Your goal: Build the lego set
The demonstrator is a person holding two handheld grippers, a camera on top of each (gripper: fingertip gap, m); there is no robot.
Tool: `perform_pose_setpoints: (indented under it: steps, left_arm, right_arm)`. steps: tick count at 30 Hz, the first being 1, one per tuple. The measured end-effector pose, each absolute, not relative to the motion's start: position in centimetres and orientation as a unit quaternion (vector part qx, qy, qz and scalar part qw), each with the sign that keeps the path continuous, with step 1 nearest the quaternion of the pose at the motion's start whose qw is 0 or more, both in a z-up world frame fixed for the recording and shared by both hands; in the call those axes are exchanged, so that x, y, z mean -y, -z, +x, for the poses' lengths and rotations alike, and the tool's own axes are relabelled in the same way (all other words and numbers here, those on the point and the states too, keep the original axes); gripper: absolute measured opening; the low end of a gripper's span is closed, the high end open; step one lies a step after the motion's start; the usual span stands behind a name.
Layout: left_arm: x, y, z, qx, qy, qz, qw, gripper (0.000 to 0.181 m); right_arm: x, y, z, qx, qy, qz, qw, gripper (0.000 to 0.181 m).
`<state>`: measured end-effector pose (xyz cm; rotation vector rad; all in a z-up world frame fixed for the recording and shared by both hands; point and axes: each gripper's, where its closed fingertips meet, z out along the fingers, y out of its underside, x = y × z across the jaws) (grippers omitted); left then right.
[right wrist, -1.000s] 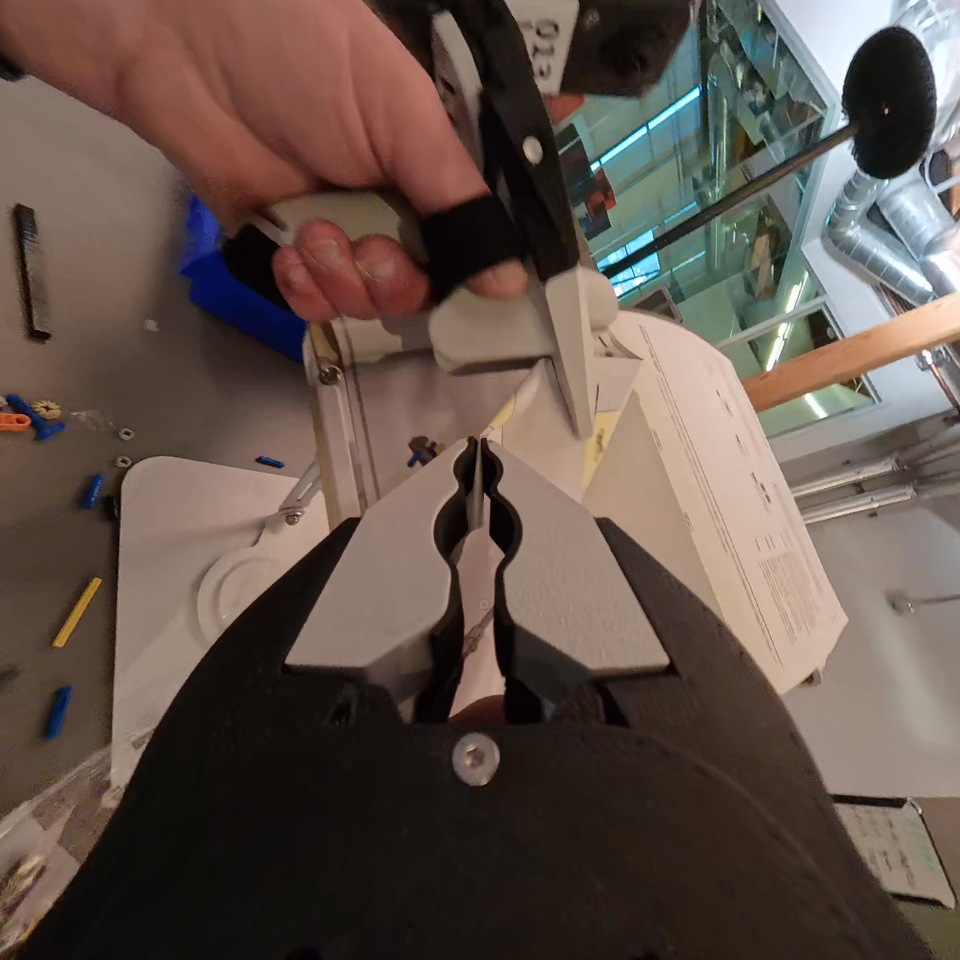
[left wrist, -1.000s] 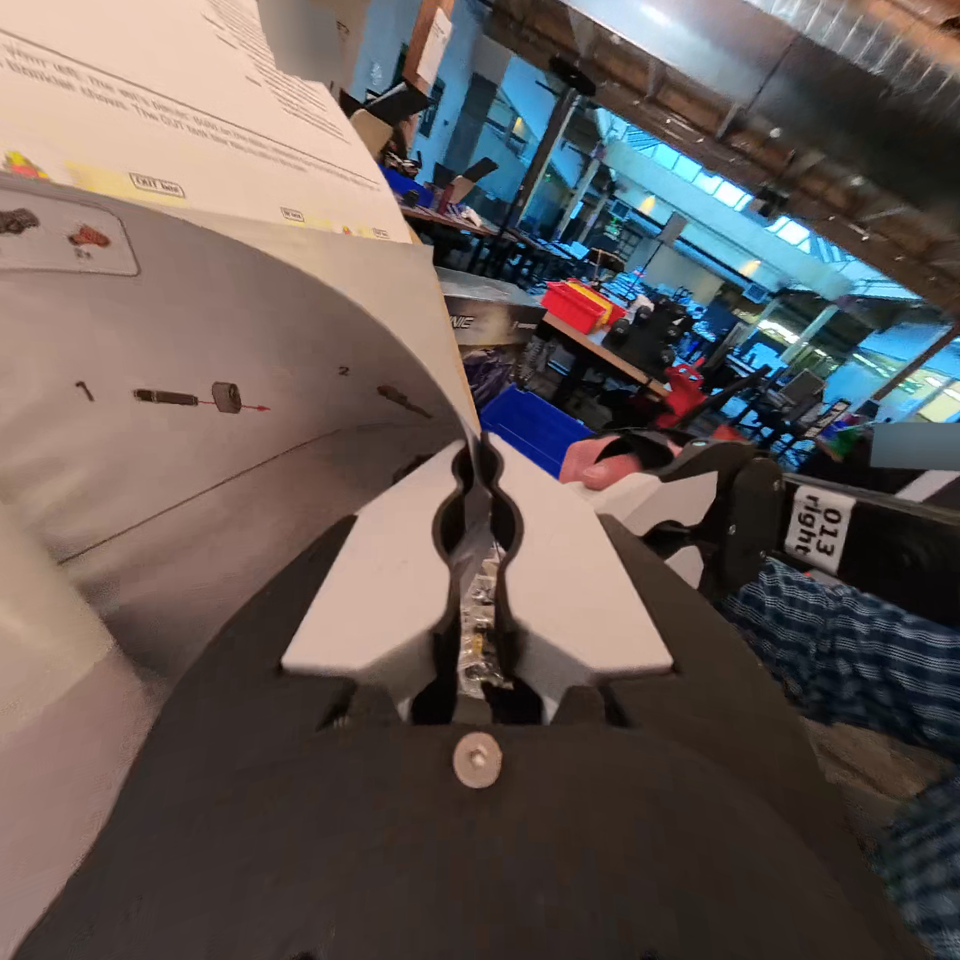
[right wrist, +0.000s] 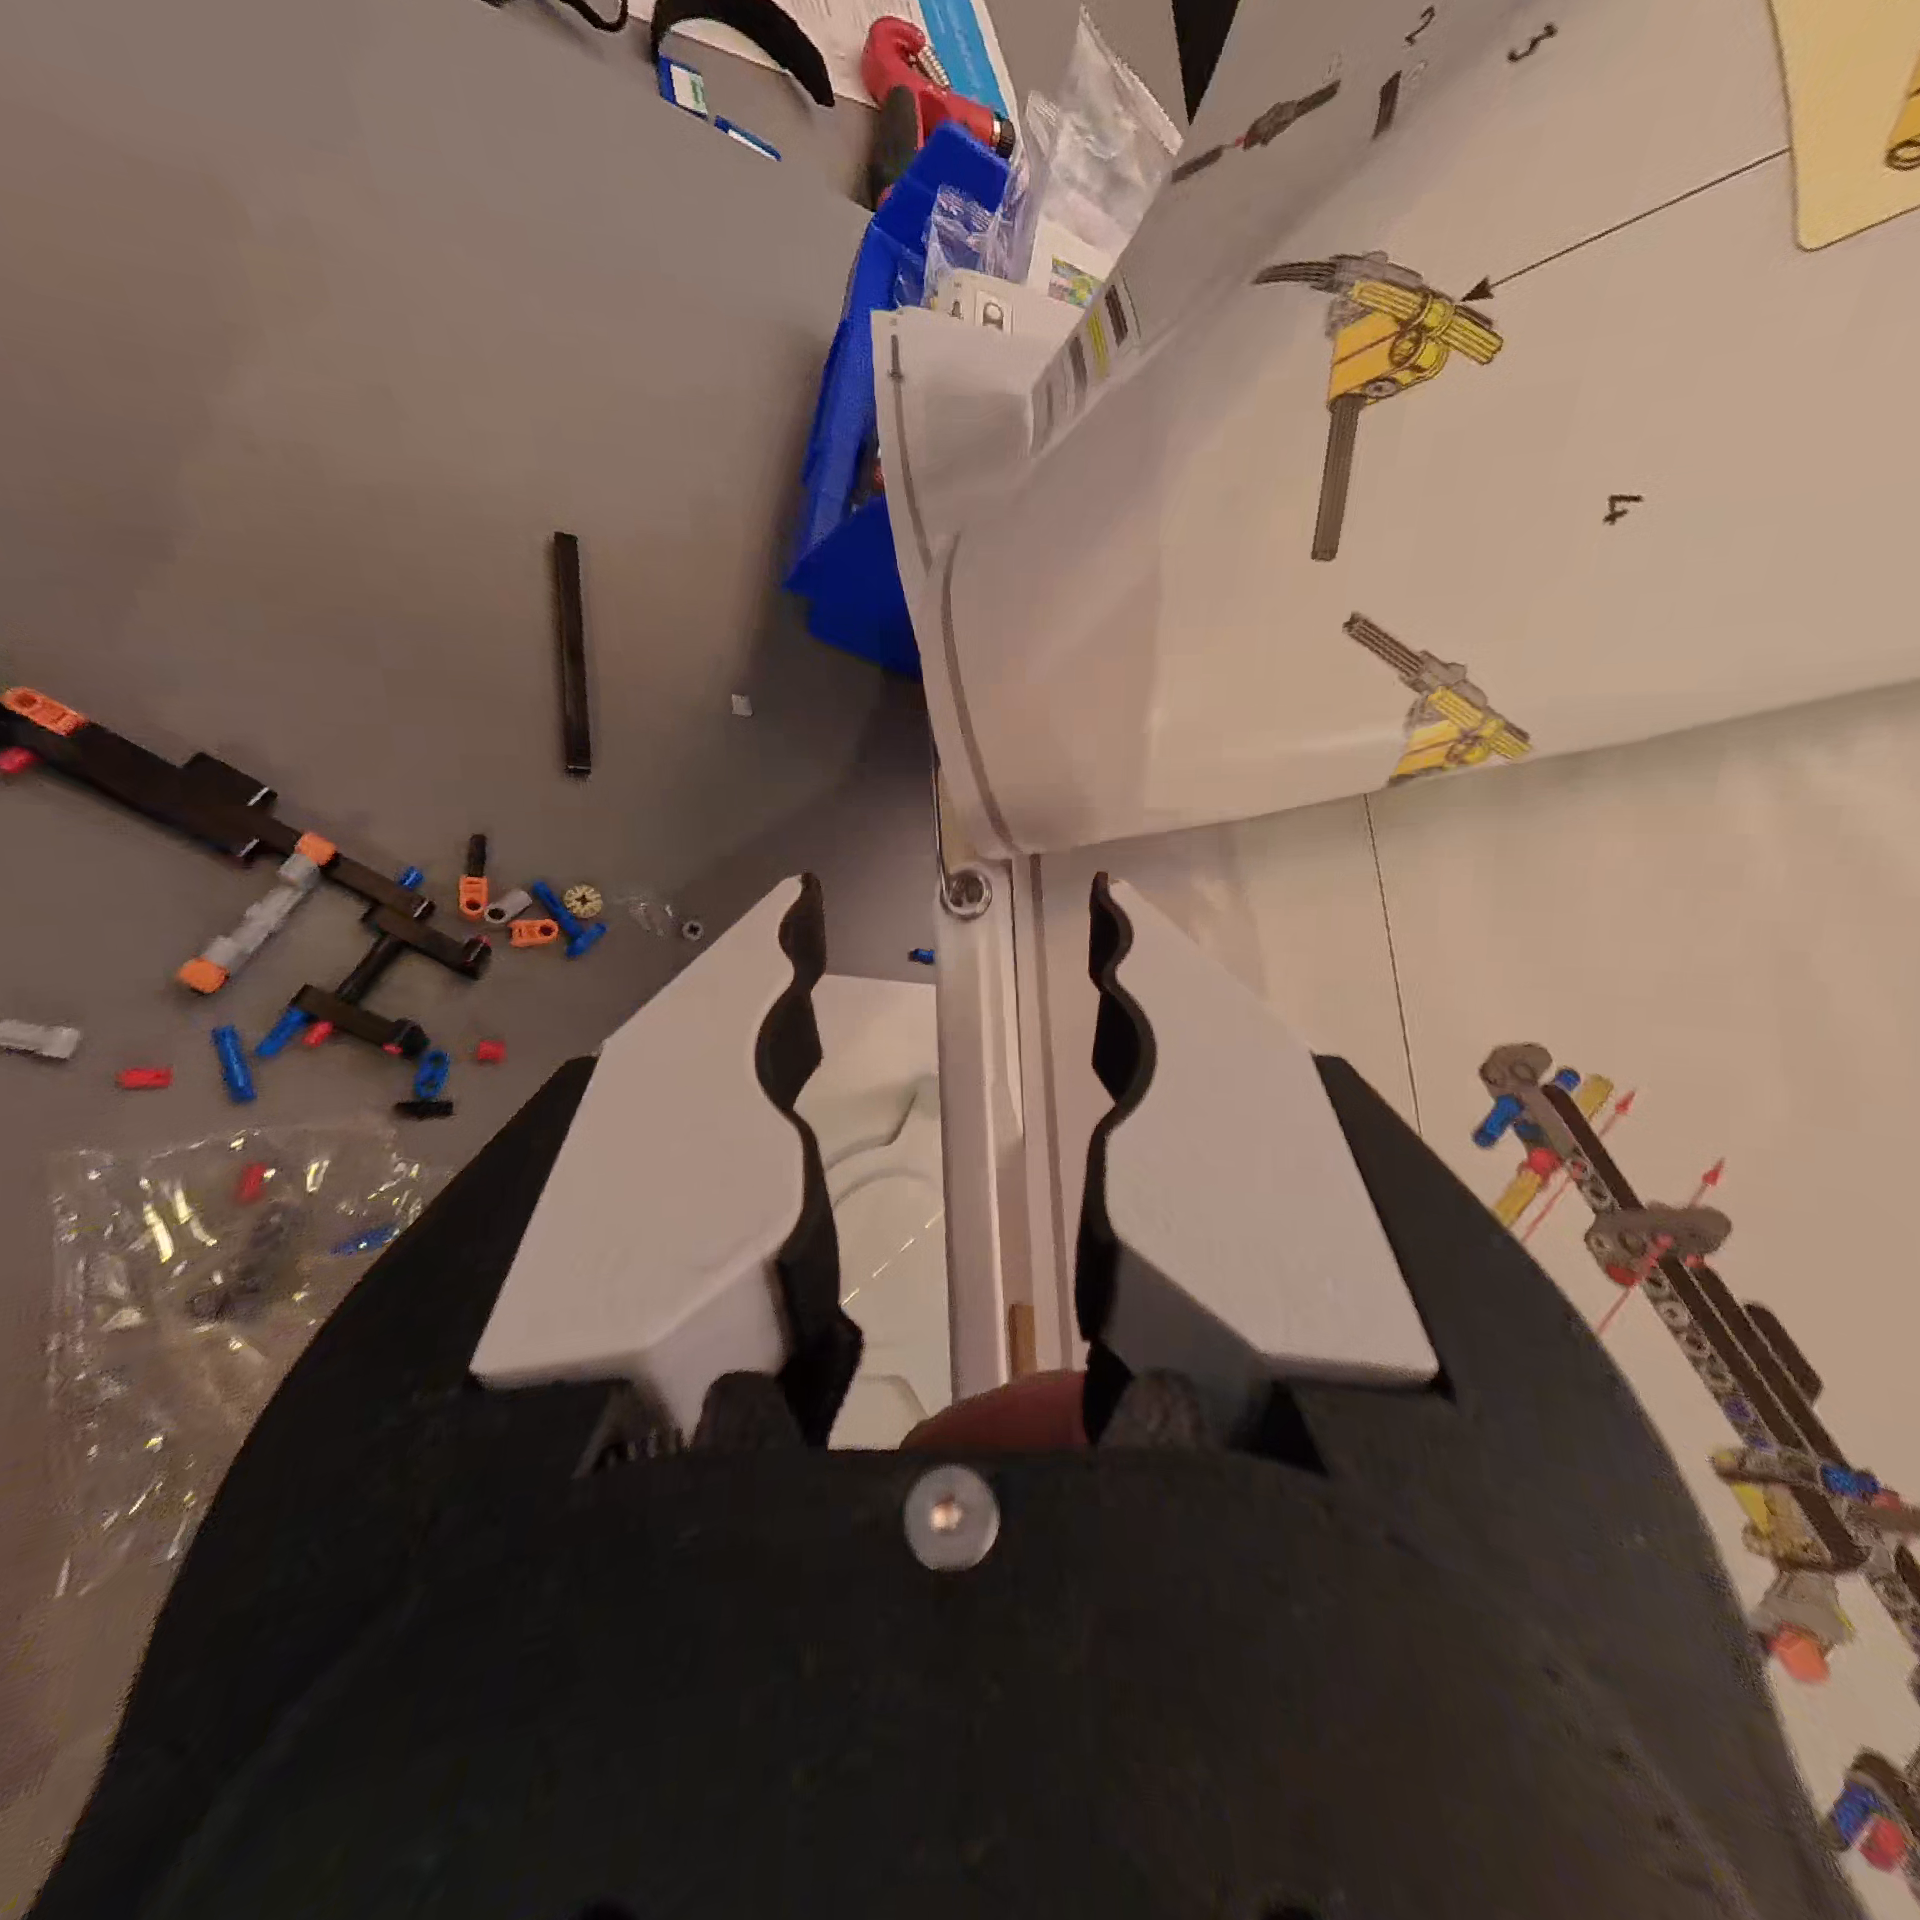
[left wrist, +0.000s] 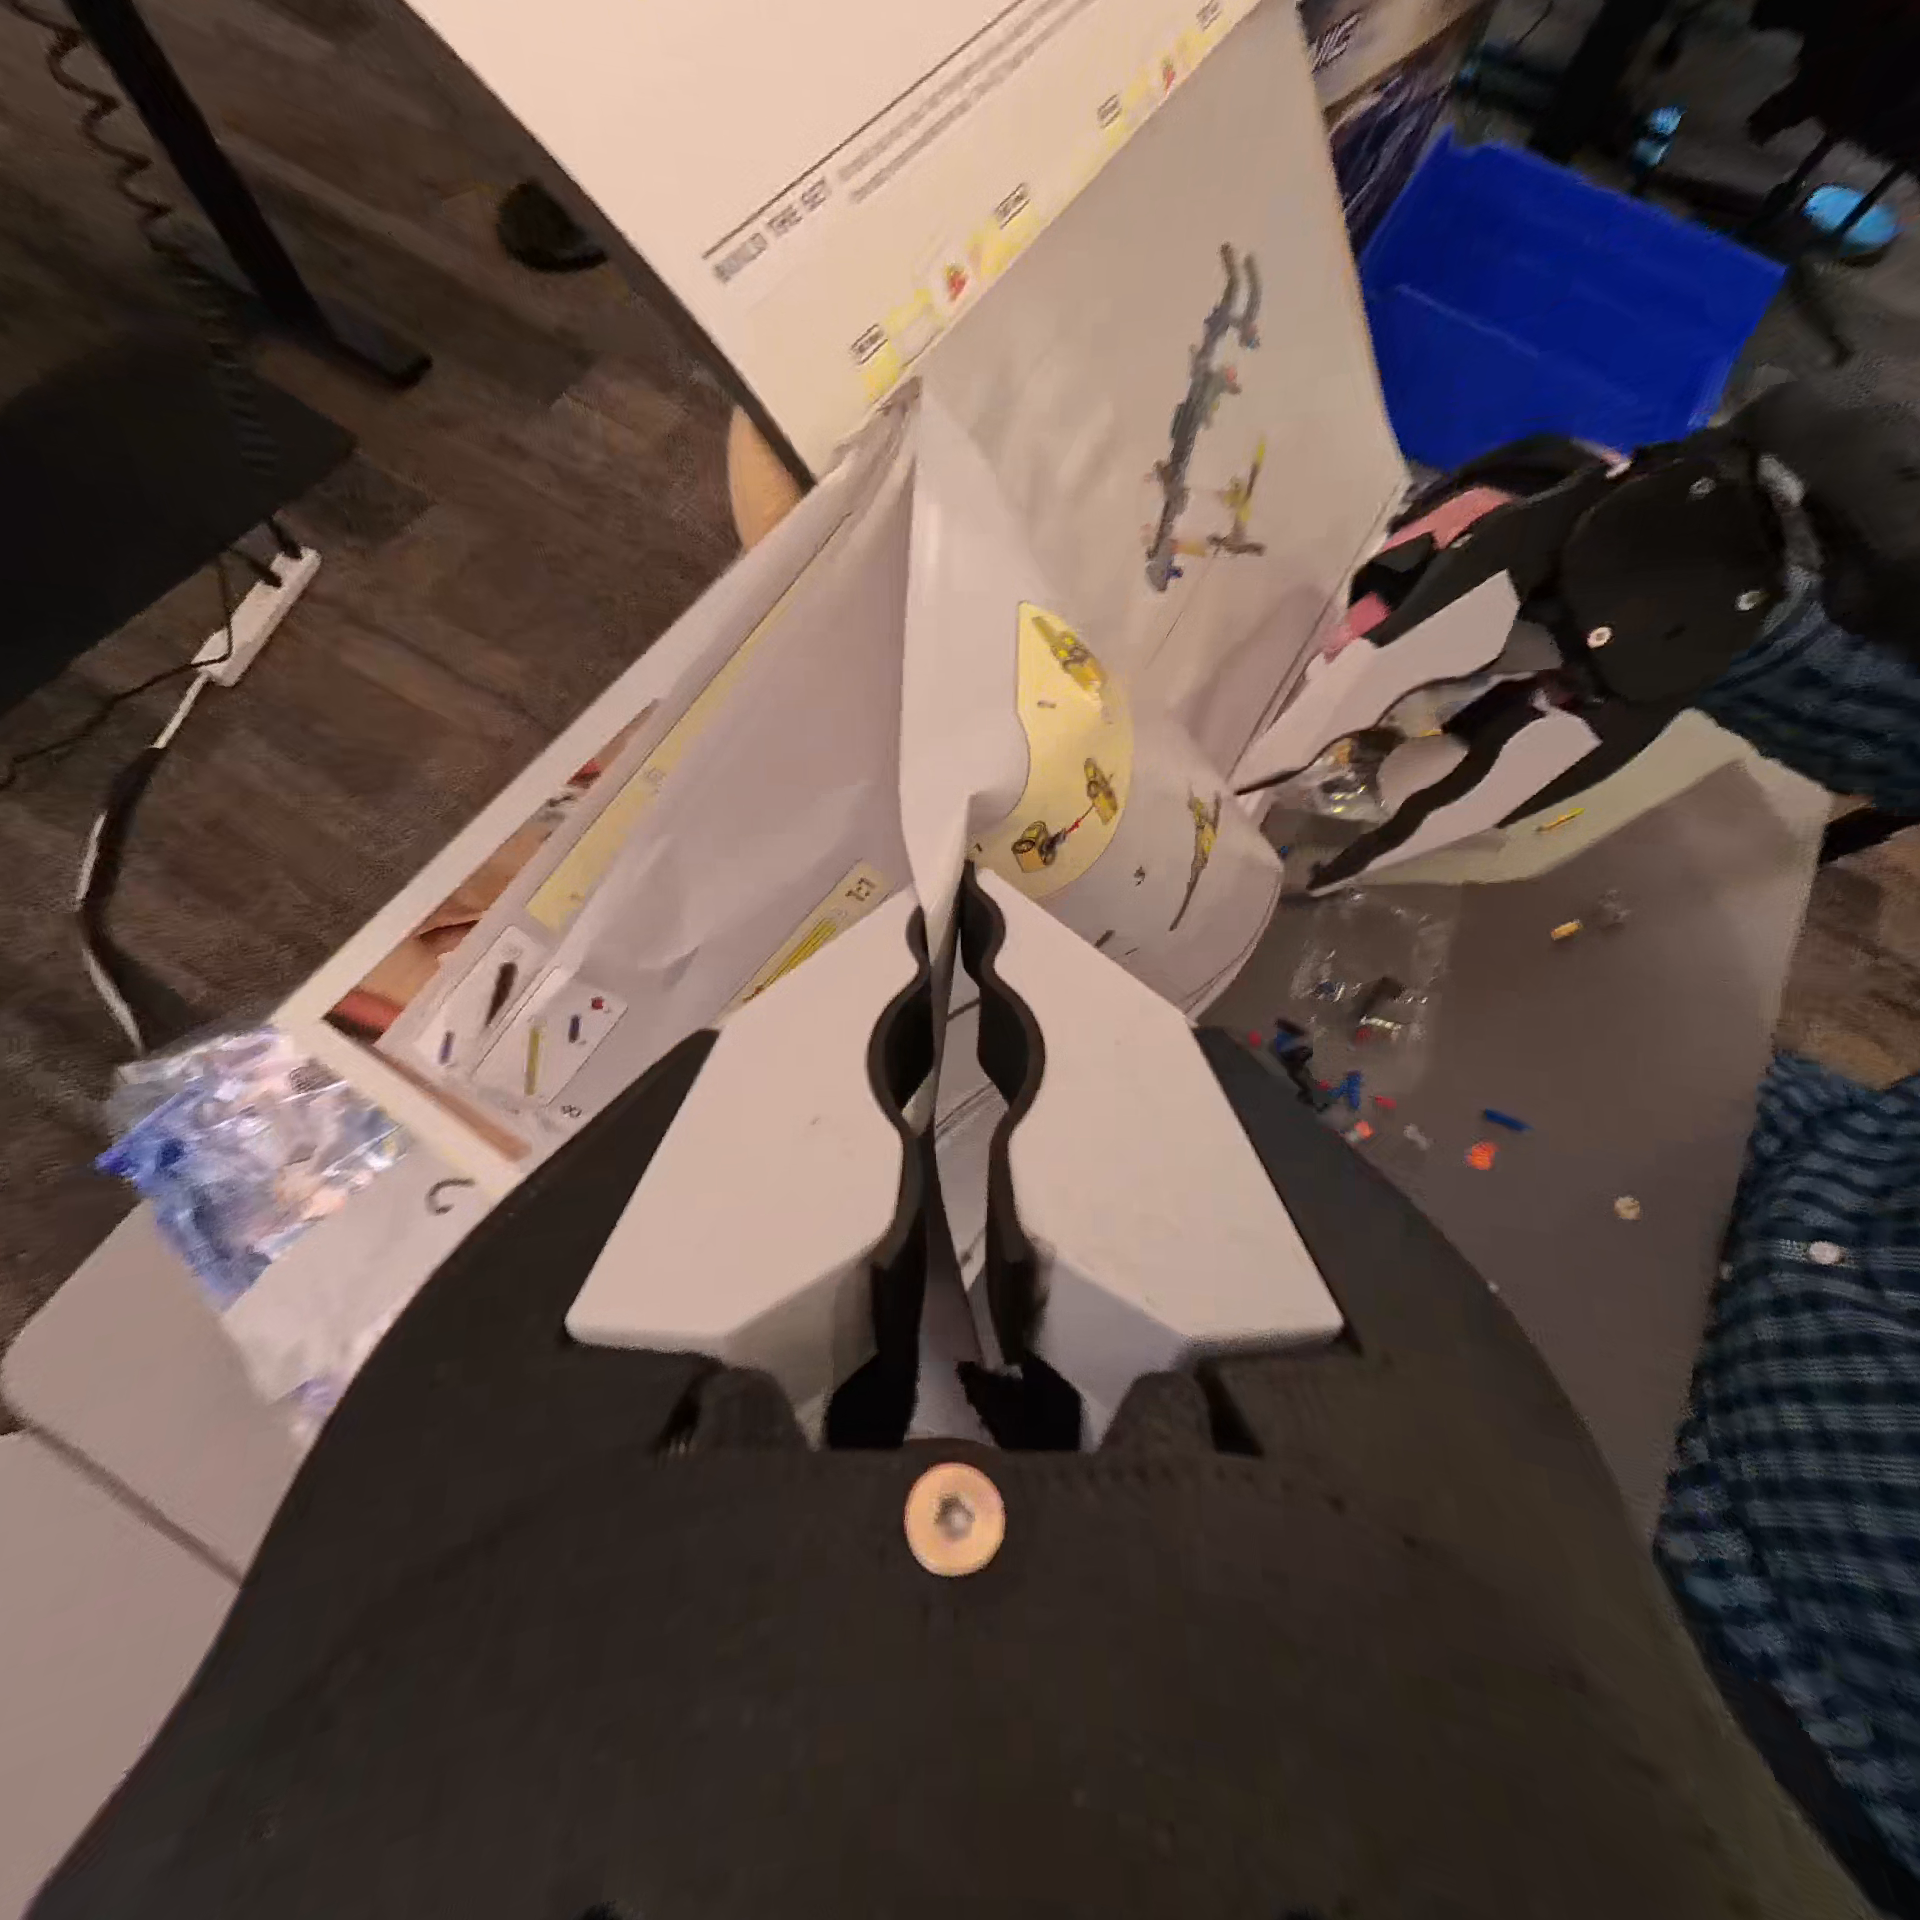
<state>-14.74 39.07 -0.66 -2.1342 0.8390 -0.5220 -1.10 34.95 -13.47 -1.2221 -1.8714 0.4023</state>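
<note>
Grey table (right wrist: 312, 416) holds scattered bricks (right wrist: 343, 935). Left gripper (left wrist: 961, 894) pinches a booklet page (left wrist: 935, 623); right gripper (right wrist: 951, 914) gapes empty. Tugging could tear it.

Loose pieces (right wrist: 312, 935) left of instruction booklet (right wrist: 1351, 623)

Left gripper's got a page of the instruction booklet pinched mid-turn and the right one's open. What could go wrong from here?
1. The left gripper is shut on one thin, already creased page; pulling further may tear or crumple it.
2. The right gripper is open and holds nothing, so the curled page above it may spring back.
3. Loose lego pieces and a clear bag lie beside the booklet; a swinging page or gripper may scatter them.
</note>
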Motion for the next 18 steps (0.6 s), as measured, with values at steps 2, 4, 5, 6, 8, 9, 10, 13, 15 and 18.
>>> perform_pose_setpoints:
  steps: [2,4,5,6,8,9,10,13,15,18]
  left_arm:
    - [-40.1,0.8,-16.1,-0.326,0.169,-0.849,0.381,0.0]
    - [-40.6,1.3,-16.9,-0.323,0.161,-0.858,0.367,0.0]
    - [-40.9,1.6,-17.3,-0.321,0.153,-0.862,0.362,0.0]
    - [-41.2,1.9,-17.6,-0.317,0.152,-0.864,0.36,0.0]
    - [-41.8,2.7,-18.3,-0.306,0.154,-0.87,0.354,0.0]
    - [-42.1,3.1,-18.6,-0.3,0.153,-0.873,0.353,0.0]
    - [-42.3,3.5,-18.8,-0.294,0.158,-0.874,0.353,0.0]
    - [-43.1,4.7,-19.5,-0.281,0.165,-0.876,0.355,0.0]
    - [-43.5,5.6,-19.8,-0.279,0.17,-0.879,0.348,0.0]
    - [-43.8,6.5,-19.8,-0.283,0.184,-0.875,0.346,0.0]
  right_arm:
    - [-34.9,13.9,-1.8,0.754,-0.15,-0.486,0.415,0.049]
    - [-34.6,14.2,-2.5,0.764,-0.141,-0.477,0.412,0.049]
    - [-34.2,14.4,-2.8,0.771,-0.137,-0.469,0.41,0.047]
    - [-34.0,14.7,-3.0,0.776,-0.13,-0.464,0.406,0.047]
    - [-33.7,15.2,-3.6,0.787,-0.113,-0.449,0.408,0.043]
    - [-33.7,15.3,-3.9,0.791,-0.096,-0.44,0.413,0.041]
    - [-33.8,15.6,-4.2,0.797,-0.072,-0.428,0.419,0.037]
    - [-34.6,16.9,-4.6,0.815,0.02,-0.397,0.421,0.021]
    - [-35.1,17.1,-5.1,0.81,0.054,-0.391,0.433,0.014]
    - [-35.6,17.1,-5.3,0.806,0.067,-0.404,0.428,0.001]
